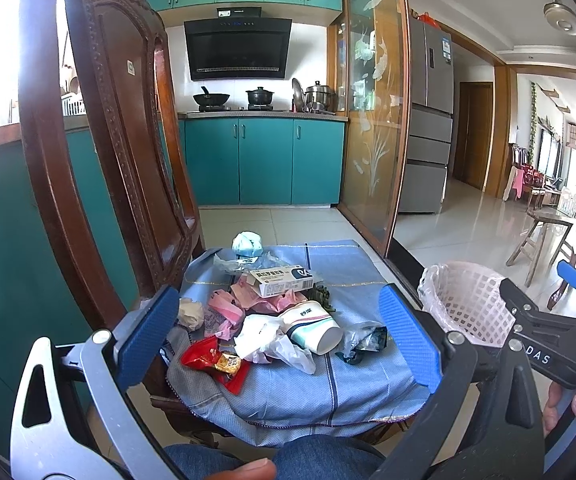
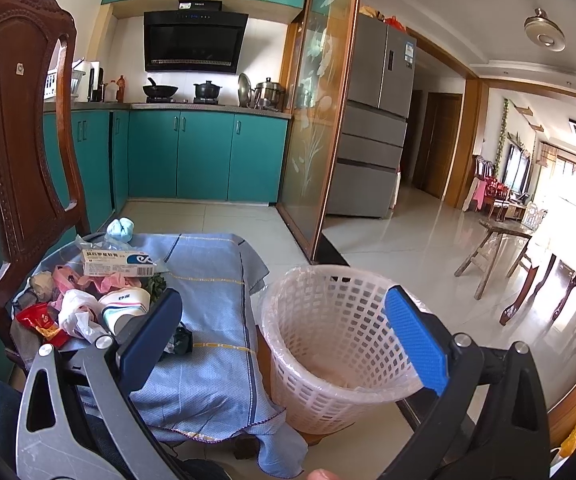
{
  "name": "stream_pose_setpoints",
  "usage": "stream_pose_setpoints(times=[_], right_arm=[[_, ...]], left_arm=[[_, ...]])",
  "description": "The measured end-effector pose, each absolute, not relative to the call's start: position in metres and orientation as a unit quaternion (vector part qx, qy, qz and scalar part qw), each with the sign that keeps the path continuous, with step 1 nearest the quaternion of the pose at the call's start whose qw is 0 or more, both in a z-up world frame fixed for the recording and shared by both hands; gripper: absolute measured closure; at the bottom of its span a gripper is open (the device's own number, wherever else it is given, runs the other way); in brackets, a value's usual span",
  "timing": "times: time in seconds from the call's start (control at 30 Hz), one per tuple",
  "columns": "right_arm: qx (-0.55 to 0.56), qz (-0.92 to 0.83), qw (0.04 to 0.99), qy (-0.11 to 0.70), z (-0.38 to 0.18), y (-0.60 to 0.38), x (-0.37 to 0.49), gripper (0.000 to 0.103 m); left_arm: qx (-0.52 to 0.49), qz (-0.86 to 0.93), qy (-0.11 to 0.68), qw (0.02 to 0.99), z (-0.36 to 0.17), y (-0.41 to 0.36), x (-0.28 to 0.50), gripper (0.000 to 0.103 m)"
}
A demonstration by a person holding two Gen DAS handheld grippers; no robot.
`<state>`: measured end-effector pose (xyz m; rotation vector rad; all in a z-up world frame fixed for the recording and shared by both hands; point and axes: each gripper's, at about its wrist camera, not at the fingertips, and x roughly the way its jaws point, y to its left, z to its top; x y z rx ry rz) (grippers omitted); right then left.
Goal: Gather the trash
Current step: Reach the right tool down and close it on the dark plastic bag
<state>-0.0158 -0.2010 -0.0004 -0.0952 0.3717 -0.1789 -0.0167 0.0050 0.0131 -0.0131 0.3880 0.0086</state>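
Left wrist: left claw [image 1: 280, 332] wide above trash pile [image 1: 264, 316], basket [image 2: 335, 344] beside cloth edge [image 2: 248, 304].

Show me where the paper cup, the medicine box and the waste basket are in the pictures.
paper cup [image 1: 312, 326], left wrist view, on its striped side wall
medicine box [image 1: 284, 280], left wrist view, on its white front face
waste basket [image 2: 329, 360], right wrist view, on its inner lattice wall
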Motion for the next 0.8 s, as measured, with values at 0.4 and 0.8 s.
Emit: stream_pose_setpoints(times=[0.4, 0.8], right_arm=[[-0.078, -0.086, 0.977, 0.181, 0.031, -0.187, -0.029, 0.003], [-0.118, 0.048, 0.967, 0.221, 0.021, -0.152, 0.109, 0.011]], left_arm=[[-0.004, 0.003, 0.204, 0.979, 0.015, 0.013, -0.014, 0.003], [0.02, 0.032, 0.209, 0.977, 0.001, 0.029, 0.056, 0.003]])
